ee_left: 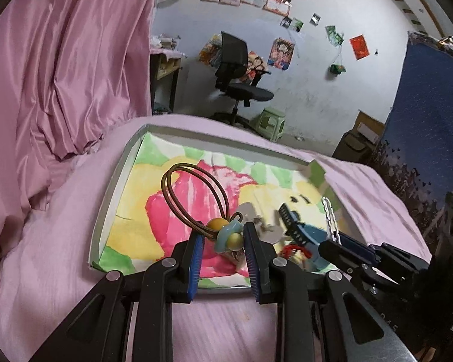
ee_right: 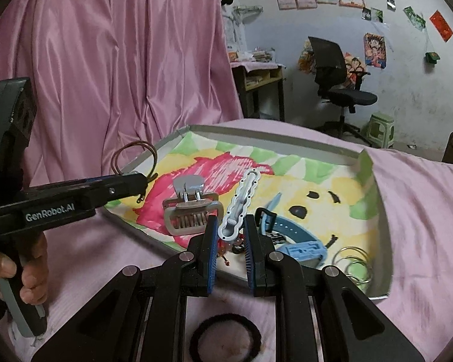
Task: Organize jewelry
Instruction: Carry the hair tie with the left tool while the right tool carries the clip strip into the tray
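Left wrist: gripping beaded hair tie between closed jaws; right wrist: clamping scalloped clip between jaws over tray

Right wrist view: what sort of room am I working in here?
Most likely a bedroom or dorm-style room. The tray sits on pink bedding with a pink curtain behind, and beyond are an office chair, a desk and posters on the wall.

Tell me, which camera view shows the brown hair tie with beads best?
The left wrist view: the hair tie fills the centre, loops and beads clear between the left gripper's fingers. The right wrist view shows only its loops, small, beads hidden.
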Motion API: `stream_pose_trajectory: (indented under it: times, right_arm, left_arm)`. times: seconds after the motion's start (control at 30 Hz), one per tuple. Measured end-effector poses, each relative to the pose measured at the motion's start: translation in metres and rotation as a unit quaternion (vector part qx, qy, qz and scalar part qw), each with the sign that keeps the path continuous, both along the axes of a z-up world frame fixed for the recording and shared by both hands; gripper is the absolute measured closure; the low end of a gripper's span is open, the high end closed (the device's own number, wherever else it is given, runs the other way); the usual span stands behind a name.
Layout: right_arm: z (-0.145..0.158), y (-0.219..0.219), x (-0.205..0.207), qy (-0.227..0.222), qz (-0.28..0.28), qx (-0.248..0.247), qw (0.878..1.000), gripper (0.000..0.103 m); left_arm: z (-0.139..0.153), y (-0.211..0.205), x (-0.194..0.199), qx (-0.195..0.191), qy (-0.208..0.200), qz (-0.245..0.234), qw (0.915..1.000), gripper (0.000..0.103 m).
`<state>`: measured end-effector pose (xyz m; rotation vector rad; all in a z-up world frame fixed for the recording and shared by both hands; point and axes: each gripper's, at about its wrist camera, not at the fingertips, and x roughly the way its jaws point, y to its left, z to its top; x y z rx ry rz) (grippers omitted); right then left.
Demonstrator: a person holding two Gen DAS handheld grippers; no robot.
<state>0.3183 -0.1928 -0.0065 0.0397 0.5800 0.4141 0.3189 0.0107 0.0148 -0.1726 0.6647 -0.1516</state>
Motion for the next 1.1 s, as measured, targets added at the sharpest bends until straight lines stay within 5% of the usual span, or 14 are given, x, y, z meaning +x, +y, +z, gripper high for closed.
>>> stream_pose_trajectory:
  times: [0.5, 1.1]
  right_arm:
    - [-0.026, 0.010, 0.024, 0.082, 0.011, 0.004, 0.997, 0.088]
    - [-0.024, 0.010, 0.022, 0.086, 0.003, -0.004, 0.996, 0.088]
  left_arm:
    - [-0.022, -0.002, 0.023, 0.012, 0.084, -0.007, 0.9964, 0.078]
    - [-0.024, 0.001, 0.024, 0.010, 0.088, -0.001, 0.9961, 0.078]
